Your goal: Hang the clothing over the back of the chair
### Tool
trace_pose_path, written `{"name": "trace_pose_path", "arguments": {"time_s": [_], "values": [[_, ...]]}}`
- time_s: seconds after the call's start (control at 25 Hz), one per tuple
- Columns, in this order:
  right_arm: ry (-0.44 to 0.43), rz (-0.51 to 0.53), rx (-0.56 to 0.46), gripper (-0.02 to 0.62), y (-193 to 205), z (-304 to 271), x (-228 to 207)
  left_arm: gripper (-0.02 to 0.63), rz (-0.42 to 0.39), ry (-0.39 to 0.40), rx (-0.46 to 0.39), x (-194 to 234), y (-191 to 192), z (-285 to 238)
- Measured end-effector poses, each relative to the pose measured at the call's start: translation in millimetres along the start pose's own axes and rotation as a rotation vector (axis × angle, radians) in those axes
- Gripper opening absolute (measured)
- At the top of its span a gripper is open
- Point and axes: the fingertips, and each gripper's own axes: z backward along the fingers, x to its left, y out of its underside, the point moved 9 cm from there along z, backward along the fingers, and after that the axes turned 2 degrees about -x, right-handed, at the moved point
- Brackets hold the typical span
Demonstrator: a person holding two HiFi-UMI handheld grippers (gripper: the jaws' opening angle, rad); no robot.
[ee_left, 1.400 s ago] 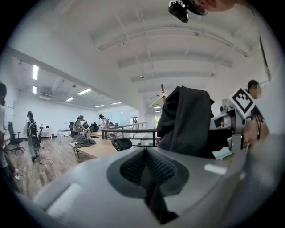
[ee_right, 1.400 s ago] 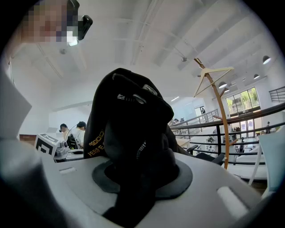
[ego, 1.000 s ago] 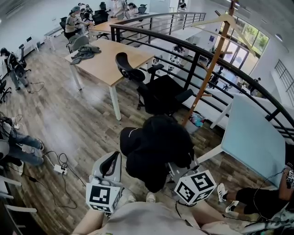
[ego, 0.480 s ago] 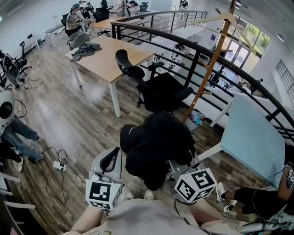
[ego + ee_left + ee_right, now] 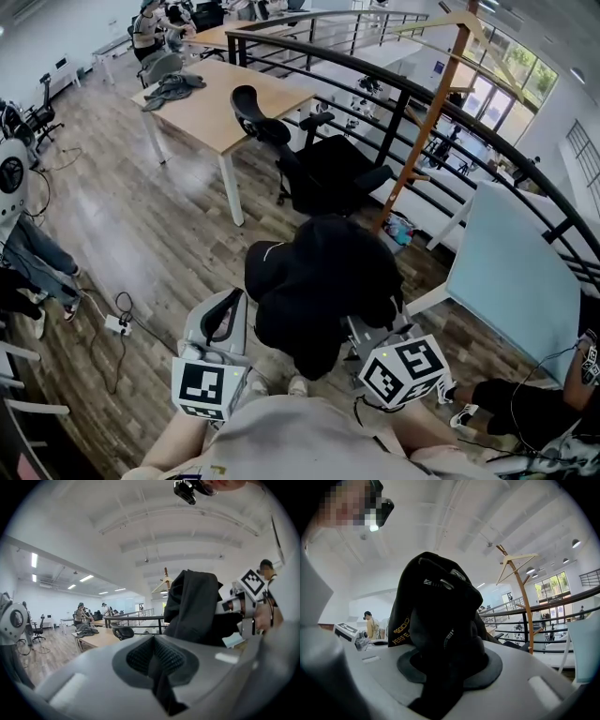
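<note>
Well, right gripper (image 5: 450, 667): clamped on black jacket (image 5: 436, 611), tips buried in cloth.
left gripper (image 5: 154, 660): stood closed, empty.
chair (image 5: 323, 178): base hid behind black jacket.

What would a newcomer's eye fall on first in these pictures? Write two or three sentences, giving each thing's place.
First, the black garment, bunched up in mid-air at the centre of the head view, clamped in the right gripper. Beyond it stands a black office chair beside a wooden table, with a tall wooden coat stand by the curved black railing.

Gold print on the black garment (image 5: 440, 634) partly reads "GOOD" and "PERFE".
</note>
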Motion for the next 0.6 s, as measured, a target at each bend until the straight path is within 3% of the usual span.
{"name": "trace_pose_path", "arguments": {"time_s": [0.6], "values": [[-0.015,0.027,-0.014,0.141,-2,20,-39,0.003,-0.014,-0.076,-0.029,-38,-3,-16]]}}
